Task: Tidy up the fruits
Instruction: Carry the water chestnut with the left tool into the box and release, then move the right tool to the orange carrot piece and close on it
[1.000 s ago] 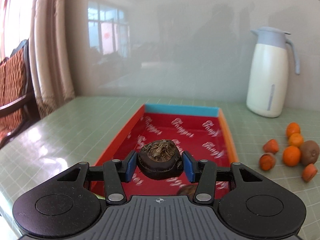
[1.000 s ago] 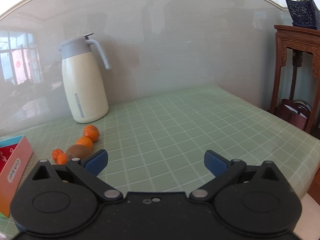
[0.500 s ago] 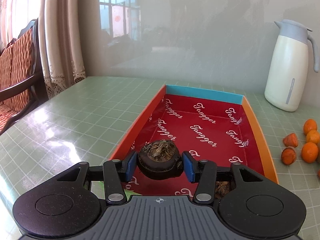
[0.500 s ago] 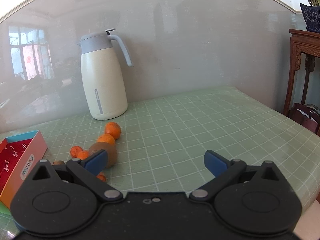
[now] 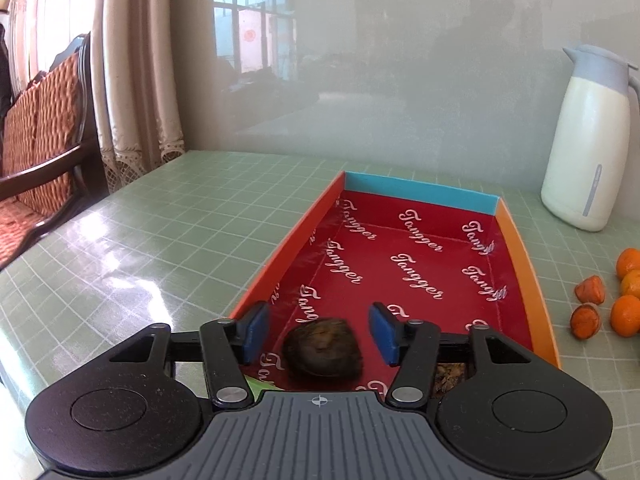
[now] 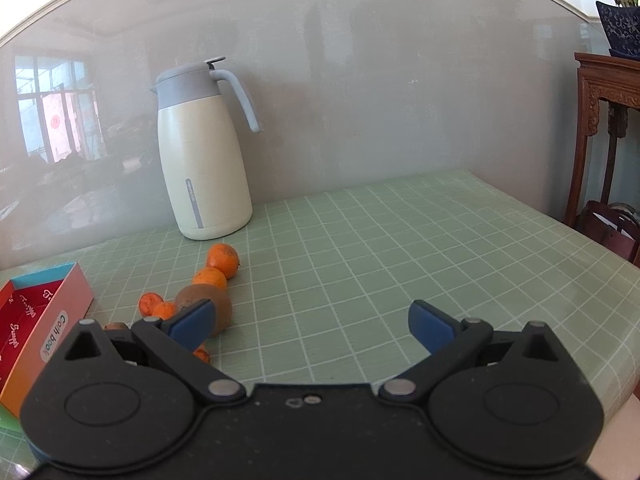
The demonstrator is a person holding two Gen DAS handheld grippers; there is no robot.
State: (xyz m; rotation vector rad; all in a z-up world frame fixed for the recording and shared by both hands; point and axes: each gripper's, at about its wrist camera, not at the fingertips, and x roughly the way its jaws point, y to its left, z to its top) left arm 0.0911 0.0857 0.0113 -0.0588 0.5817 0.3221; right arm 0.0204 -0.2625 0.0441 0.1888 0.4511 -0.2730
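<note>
**A:** What is the left claw (image 5: 318,332) doing?

**B:** Its jaws have just been opening. They stand apart now, and the dark brown fruit (image 5: 323,348) lies between the blue pads (image 5: 256,330), clear of both. It rests on the red floor of the tray (image 5: 524,276), at the end nearest the claw.

**A:** Anything else in that tray?

**B:** Behind the claw's right finger a rough brown scrap (image 5: 450,374) shows through the linkage, low in the near corner. I can't tell what it is. Ahead of the claw the tray floor is bare red with white script, out to its blue far wall.

**A:** And the loose fruit?

**B:** Off to the claw's right, outside the orange wall, sit small oranges (image 5: 626,314) and two reddish-orange pieces (image 5: 586,322) on the green gridded worktop (image 5: 160,248). A cream jug with a grey lid (image 5: 588,148) stands farther ahead on the right, by the wall.

**A:** The right claw (image 6: 310,322)?

**B:** Spread wide, nothing between its pads, hovering over bare worktop. The fruit cluster is on its left side: a brown kiwi (image 6: 218,304) just past the left pad, two oranges (image 6: 222,258) lined up beyond it toward the jug, smaller orange pieces (image 6: 154,306) beside it. The tray's corner shows further left.
</note>
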